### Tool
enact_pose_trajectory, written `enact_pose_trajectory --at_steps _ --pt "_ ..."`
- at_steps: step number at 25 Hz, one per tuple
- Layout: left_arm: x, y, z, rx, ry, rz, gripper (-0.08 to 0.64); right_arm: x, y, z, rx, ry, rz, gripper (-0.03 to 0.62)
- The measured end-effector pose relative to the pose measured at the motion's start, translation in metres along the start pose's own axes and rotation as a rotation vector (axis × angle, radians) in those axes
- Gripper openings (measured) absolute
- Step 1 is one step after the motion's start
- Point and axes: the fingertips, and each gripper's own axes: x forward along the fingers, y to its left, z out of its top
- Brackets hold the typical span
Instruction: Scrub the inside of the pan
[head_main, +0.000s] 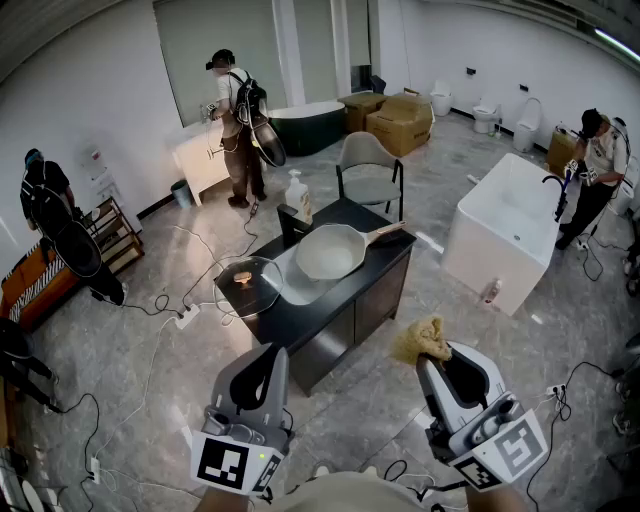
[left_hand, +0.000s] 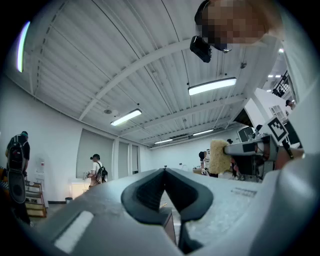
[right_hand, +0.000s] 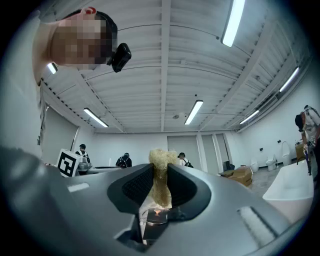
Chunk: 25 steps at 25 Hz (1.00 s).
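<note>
At the middle of the head view, a pale pan (head_main: 330, 252) sits upright on a dark, cabinet-like surface (head_main: 345, 300). Its wooden handle (head_main: 386, 232) points toward the upper right of the frame. Just left of the pan, on the same surface, lies a round piece of clear glass (head_main: 250, 283) with a small brown spot at its middle; whether it is a lid or a dish cannot be told. A pump soap bottle (head_main: 298, 196) stands at the far edge of the surface, behind the pan, and a grey chair (head_main: 370, 165) stands beyond it.

Low in the frame, both claws are held over the grey tiled floor (head_main: 400, 400), well apart from the pan. The left claw (head_main: 270, 356), at lower left, has its jaws pressed together with nothing between them; the left gripper view shows its two dark pads meeting at the tip. The right claw (head_main: 434, 358), at lower right, is clamped on a shaggy tan scrubbing pad (head_main: 422, 338). The right gripper view shows the pad squeezed between the jaws, with a tuft sticking out past the tips.

A white bathtub (head_main: 505, 225) stands to the right of the surface, and cardboard boxes (head_main: 400, 120) sit near the top of the frame. Three other people stand around the room: one at upper left (head_main: 238, 120), one at the left edge (head_main: 50, 210) and one at the right edge (head_main: 600, 160). Cables (head_main: 180, 320) trail across the floor at lower left.
</note>
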Motion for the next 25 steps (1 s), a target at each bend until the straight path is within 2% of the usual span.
enact_pose_trajectory --at_steps 4,13,25 --pt "0.008 0.006 -0.005 0.015 0.014 -0.002 0.002 0.007 -0.004 -0.001 -0.047 0.004 -0.018 0.089" --pt "0.027 -0.001 -0.007 0.028 0.034 -0.030 0.002 0.007 -0.021 -0.001 -0.045 0.022 -0.046 0.089" --pt "0.044 -0.029 -0.017 0.050 0.060 -0.028 0.002 -0.008 -0.049 -0.017 -0.039 0.049 -0.023 0.091"
